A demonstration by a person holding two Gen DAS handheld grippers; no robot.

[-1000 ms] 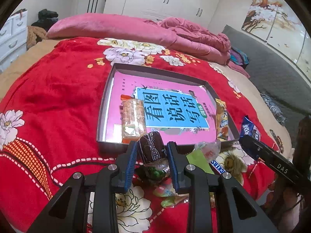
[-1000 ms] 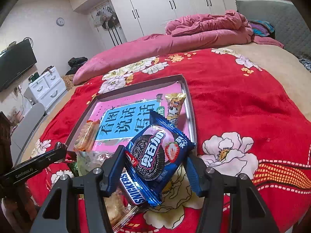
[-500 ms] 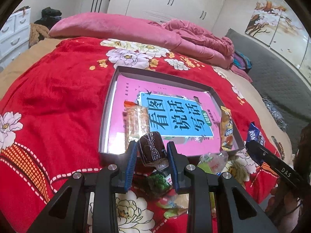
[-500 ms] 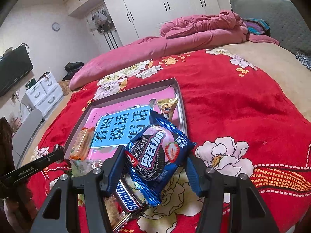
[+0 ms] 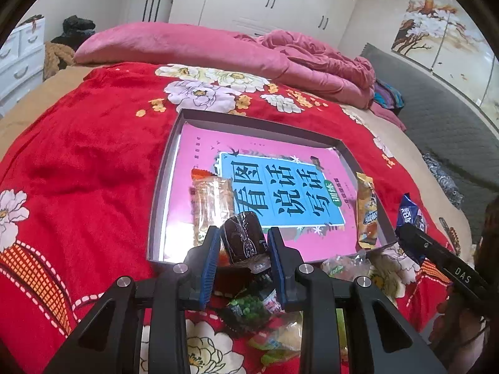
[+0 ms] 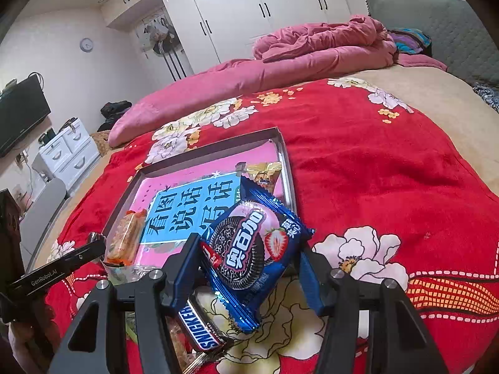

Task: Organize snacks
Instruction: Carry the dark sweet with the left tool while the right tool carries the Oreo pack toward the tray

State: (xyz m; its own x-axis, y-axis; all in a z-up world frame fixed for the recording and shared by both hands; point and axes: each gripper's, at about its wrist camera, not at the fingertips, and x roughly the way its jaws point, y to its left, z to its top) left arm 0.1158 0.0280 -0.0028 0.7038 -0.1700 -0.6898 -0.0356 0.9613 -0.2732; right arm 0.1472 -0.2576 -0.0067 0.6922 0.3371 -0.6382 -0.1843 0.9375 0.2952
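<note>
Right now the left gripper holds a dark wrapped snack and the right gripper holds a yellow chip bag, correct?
Not quite. The right gripper holds a blue strawberry Oreo packet, as the right wrist view shows. The left gripper does hold the dark wrapped snack.

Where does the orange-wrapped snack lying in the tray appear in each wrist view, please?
Left wrist: orange-wrapped snack at centre, in the tray's near-left part, just beyond the fingers.
Right wrist: lower left, at the tray's near-left corner.
Shared landmark: the blue book title panel beside it.

Left tongs [image 5: 243, 243] clamp tight, right tongs [image 6: 249, 257] grip wider, both apparently angled downward.
</note>
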